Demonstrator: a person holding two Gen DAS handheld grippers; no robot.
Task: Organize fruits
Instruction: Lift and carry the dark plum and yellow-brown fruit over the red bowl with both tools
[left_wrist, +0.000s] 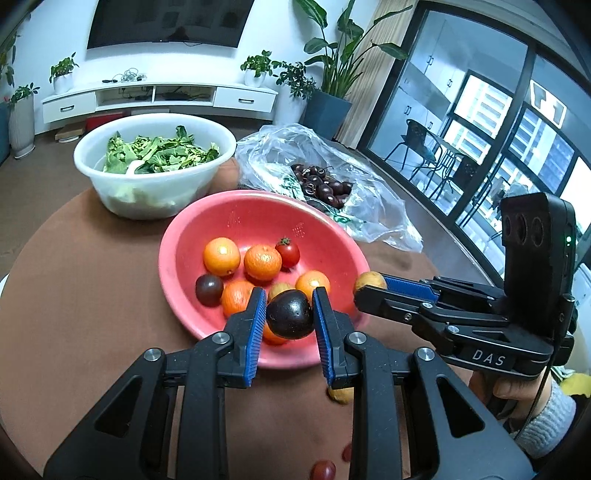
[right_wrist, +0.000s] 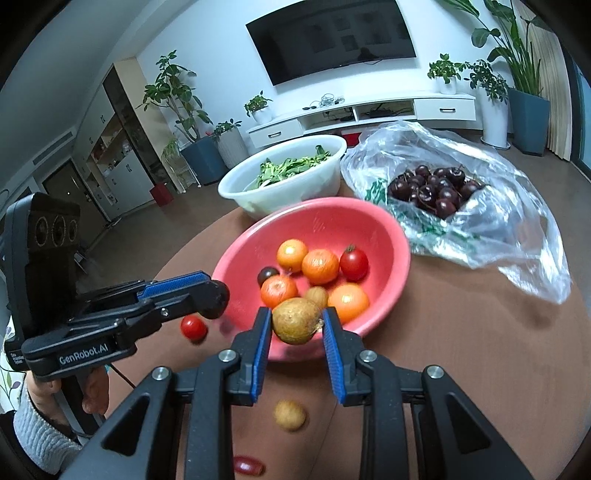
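A round, glossy, dark purple fruit (left_wrist: 290, 314) was held between the blue ribbed pads of the left gripper (left_wrist: 290, 314), the jaws being closed on it to its width. It was carried above the near rim of a wide, shallow pink plastic bowl (left_wrist: 236, 210). A round, tan-brown, rough-skinned fruit (right_wrist: 296, 320) was clamped in the same way between the pads of the right gripper (right_wrist: 296, 320), also above the near side of the bowl. In the left wrist view, the right gripper was seen from the side at the bowl's right rim, the tan fruit showing at its tip.

Inside the bowl, several small orange citrus fruits (left_wrist: 221, 256), a red cherry tomato with a green stalk (left_wrist: 287, 252), a small dark purple tomato (left_wrist: 209, 290) and another tan fruit (right_wrist: 316, 296) were gathered.

Still on the brown round tabletop (right_wrist: 480, 350), near the grippers, a small tan fruit (right_wrist: 289, 415), a red cherry tomato (right_wrist: 193, 328) and an oblong red grape tomato (right_wrist: 248, 466) were left lying apart from one another.

Behind the pink bowl, a white plastic basin of green leaves (left_wrist: 155, 158) was placed, and beside it a crumpled clear plastic bag (right_wrist: 498, 221) holding dark red cherries (right_wrist: 436, 192). A hand in a grey knitted sleeve (left_wrist: 546, 417) was seen on the right gripper's handle.
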